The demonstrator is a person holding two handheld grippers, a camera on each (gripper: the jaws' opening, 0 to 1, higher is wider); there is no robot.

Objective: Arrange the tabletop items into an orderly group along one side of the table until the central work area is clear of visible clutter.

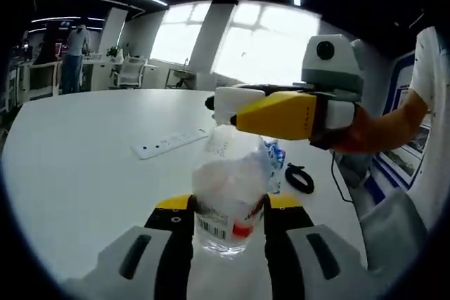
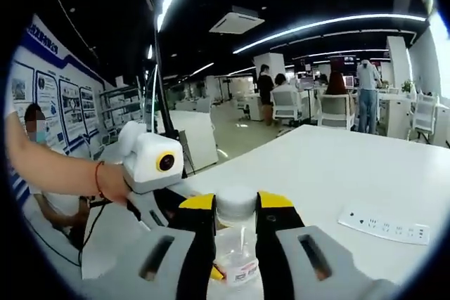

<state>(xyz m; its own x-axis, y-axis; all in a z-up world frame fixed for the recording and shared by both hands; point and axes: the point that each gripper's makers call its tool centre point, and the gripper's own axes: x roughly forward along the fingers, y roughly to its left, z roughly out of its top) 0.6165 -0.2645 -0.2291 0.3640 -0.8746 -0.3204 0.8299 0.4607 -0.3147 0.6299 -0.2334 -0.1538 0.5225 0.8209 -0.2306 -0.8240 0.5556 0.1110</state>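
Observation:
A clear plastic water bottle point(image 1: 228, 187) with a red and white label stands upright over the white table point(image 1: 77, 173), and my left gripper point(image 1: 228, 207) is shut on its body. My right gripper point(image 1: 226, 107) reaches in from the right at the bottle's top. In the right gripper view, the right gripper point(image 2: 236, 207) is shut on the bottle's white cap point(image 2: 237, 204), with the clear bottle point(image 2: 235, 261) hanging below. A person's hand holds the left gripper point(image 2: 160, 205) just to the left.
A white power strip point(image 1: 171, 142) point(image 2: 383, 224) lies flat on the table beyond the bottle. A black coiled cable point(image 1: 299, 177) and a small blue-and-white item point(image 1: 275, 154) sit near the right edge. Desks, chairs and people stand far off.

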